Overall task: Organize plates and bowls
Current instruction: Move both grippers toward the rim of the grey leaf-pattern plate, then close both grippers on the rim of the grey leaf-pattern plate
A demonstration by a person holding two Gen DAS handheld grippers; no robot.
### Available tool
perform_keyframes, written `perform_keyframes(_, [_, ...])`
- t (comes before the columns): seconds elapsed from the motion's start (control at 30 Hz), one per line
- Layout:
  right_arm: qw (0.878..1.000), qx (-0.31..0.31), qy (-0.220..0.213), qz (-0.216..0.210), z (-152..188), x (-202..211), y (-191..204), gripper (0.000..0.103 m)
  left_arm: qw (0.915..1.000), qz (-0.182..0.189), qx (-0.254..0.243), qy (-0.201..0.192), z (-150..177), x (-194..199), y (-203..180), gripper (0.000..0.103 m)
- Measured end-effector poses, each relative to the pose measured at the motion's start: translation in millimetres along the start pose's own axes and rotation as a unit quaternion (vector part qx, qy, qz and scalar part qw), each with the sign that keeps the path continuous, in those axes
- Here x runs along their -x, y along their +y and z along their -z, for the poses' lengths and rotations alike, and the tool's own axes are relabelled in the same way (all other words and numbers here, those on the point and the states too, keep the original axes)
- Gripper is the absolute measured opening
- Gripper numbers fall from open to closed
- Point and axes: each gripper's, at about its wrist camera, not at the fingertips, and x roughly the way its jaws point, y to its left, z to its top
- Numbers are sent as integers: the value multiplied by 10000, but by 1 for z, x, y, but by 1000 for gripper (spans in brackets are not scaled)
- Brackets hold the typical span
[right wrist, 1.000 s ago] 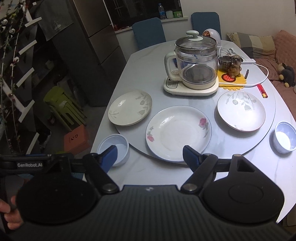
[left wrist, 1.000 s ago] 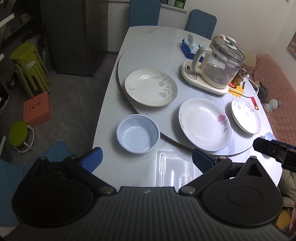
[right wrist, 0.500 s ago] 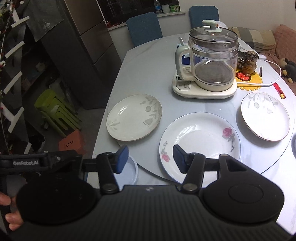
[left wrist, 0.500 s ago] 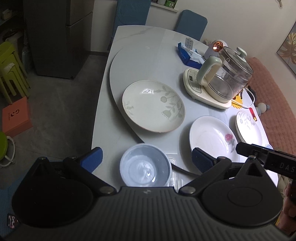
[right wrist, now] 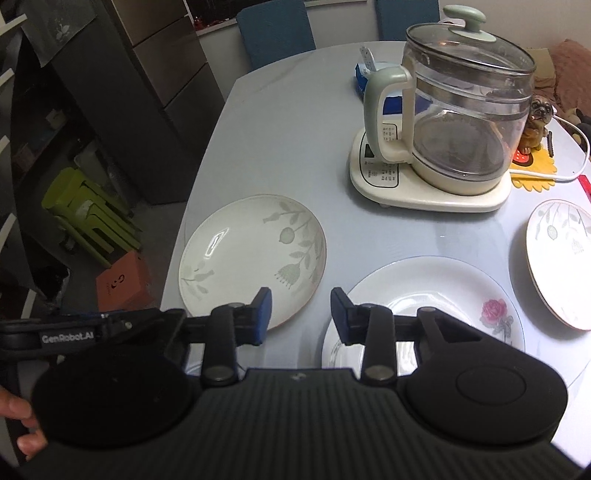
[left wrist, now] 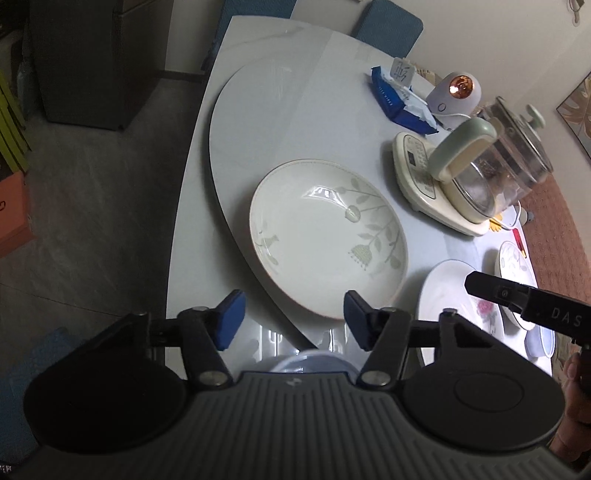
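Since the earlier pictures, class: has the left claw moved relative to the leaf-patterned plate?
Yes. The left claw has come forward and down toward the leaf-patterned plate, which now looms just beyond its closing jaws; nothing is between them.

My table (right wrist: 280, 140) is pale grey with a round turntable (left wrist: 280, 122) on it. Two blue chairs (right wrist: 273, 31) stand at its far side. A dark fridge (right wrist: 166, 85) rises to my left, with stacked green stools (right wrist: 86, 206) and an orange box (right wrist: 123, 284) on the grey floor (left wrist: 92, 206). A pinkish sofa (left wrist: 554, 229) lies to my right, below a cream wall (left wrist: 491, 40).
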Motion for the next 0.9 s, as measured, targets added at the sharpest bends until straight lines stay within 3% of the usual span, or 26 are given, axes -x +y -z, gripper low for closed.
perform_keyframes(0.37, [9998, 5, 194, 89, -30, -68, -7, 33, 9995, -5, -153, 261, -32, -66, 13, 43])
perform_keyframes(0.67, [9989, 29, 421, 206, -39, -112, -8, 22, 9994, 15, -85, 325, -40, -85, 24, 27])
perform_keyframes(0.73, [9987, 24, 468, 209, -38, -119, -9, 16, 9994, 73, -68, 317, -40, -86, 28, 26])
perform_keyframes(0.9, [9983, 124, 529, 225, -37, -132, -7, 14, 9991, 279, 6, 330, -45, -91, 35, 26])
